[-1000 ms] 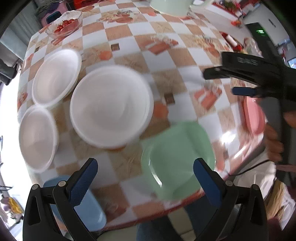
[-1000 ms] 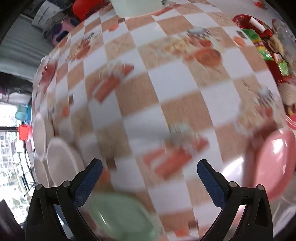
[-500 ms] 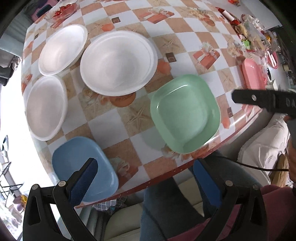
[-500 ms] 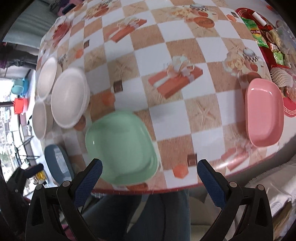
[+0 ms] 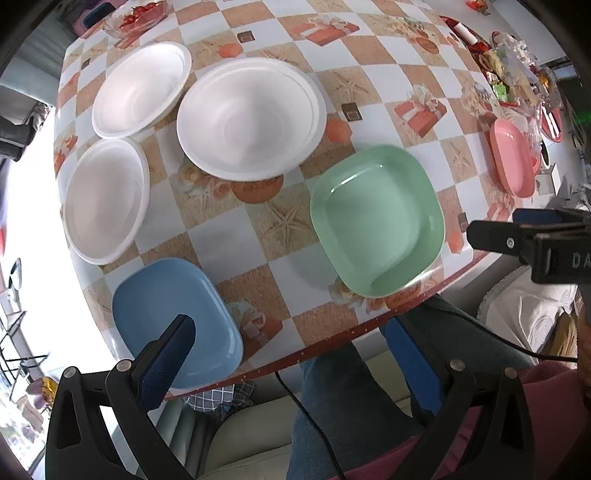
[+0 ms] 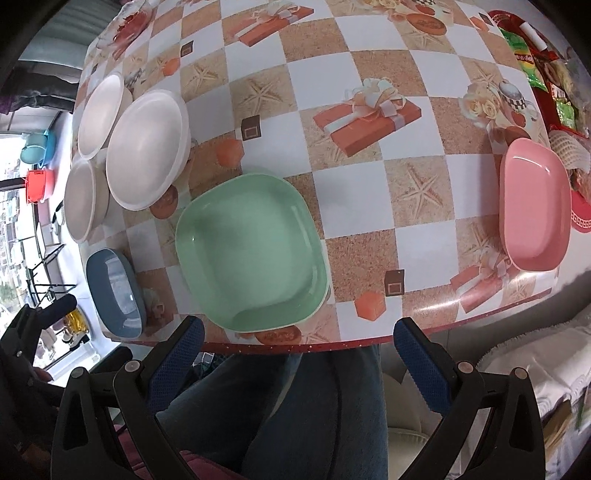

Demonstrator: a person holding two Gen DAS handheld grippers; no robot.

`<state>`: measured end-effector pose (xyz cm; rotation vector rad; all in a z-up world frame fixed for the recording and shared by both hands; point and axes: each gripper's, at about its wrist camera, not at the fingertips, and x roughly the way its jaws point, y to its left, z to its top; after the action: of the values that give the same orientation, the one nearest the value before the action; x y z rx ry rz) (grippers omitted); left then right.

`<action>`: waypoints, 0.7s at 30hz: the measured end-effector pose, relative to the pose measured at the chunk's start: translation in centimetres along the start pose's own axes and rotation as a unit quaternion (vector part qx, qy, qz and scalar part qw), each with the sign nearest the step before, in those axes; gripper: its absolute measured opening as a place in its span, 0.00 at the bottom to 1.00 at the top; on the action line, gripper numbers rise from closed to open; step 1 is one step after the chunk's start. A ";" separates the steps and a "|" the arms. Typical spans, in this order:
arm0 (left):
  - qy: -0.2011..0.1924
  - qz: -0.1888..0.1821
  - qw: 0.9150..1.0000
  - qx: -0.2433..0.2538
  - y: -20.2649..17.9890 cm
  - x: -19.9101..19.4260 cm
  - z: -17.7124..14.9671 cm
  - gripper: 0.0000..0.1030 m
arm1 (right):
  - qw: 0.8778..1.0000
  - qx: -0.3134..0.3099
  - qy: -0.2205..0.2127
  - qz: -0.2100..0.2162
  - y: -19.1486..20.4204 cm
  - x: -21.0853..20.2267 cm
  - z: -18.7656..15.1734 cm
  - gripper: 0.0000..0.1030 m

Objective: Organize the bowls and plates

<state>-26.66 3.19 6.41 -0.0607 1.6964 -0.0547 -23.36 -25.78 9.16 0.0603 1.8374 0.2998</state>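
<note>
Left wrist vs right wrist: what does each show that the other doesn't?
Left wrist only: a glass bowl of red food at the table's far corner, seen clearly, and the right hand-held gripper from the side.

Right wrist only: a teal pot and a red container beyond the table's left edge.

Both: three white bowls, the green plate, blue plate, pink plate, checkered tablecloth, and the person's jeans-clad legs below the edge. Both hand-held grippers are open, holding nothing.
</note>
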 end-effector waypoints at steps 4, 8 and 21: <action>-0.001 0.006 1.000 -0.005 0.3 0.0 -0.5 1.00 | 1.000 -0.006 0.006 -0.004 0.2 0.1 -0.1 1.00; -0.002 0.003 1.000 -0.018 0.7 0.0 -1.1 1.00 | 1.000 -0.017 0.004 -0.007 0.5 0.0 -0.1 1.00; -0.008 0.016 1.000 -0.016 0.4 -0.9 -1.5 1.00 | 1.000 -0.014 0.010 -0.003 0.0 0.1 -0.3 1.00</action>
<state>-28.05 3.64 7.49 -0.0570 1.6824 -0.0038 -23.69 -25.82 9.11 0.0322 1.8515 0.3226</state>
